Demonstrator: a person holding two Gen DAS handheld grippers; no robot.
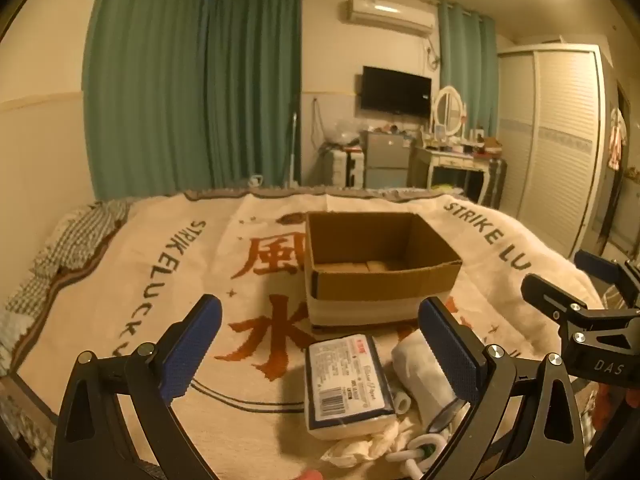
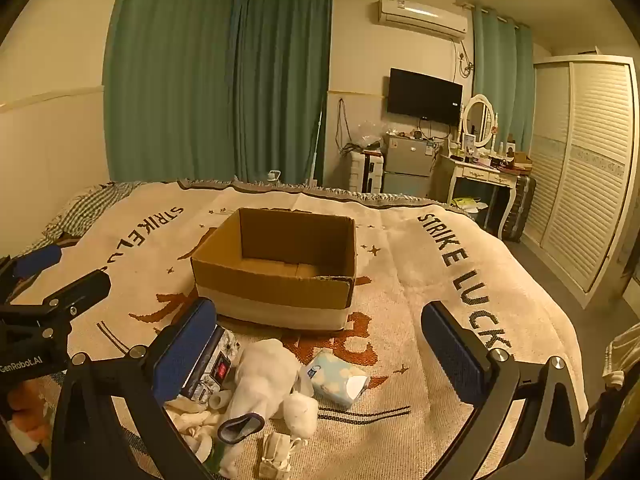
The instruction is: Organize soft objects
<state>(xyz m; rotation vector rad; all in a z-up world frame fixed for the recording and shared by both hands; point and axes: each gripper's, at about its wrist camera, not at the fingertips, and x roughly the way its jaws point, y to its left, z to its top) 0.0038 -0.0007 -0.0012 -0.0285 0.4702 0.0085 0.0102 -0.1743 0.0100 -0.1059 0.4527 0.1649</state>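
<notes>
An open, empty cardboard box (image 1: 380, 268) (image 2: 280, 268) stands on the bed blanket (image 1: 168, 280) (image 2: 420, 280). In front of it lies a pile of soft things: a wrapped tissue pack (image 1: 346, 380) (image 2: 212, 364), a rolled white sock (image 1: 424, 376) (image 2: 268, 376), a crumpled white cloth (image 1: 368, 444) (image 2: 192, 416) and a small blue tissue packet (image 2: 338, 378). My left gripper (image 1: 320, 344) is open above the tissue pack, holding nothing. My right gripper (image 2: 316, 344) is open above the white sock, holding nothing.
A white plastic chain piece (image 1: 416, 452) lies by the cloth. The bed's right edge drops to the floor by a white wardrobe (image 2: 584, 168). A dressing table (image 2: 480, 168), small fridge (image 2: 408, 164) and green curtains (image 2: 216, 80) stand beyond the bed.
</notes>
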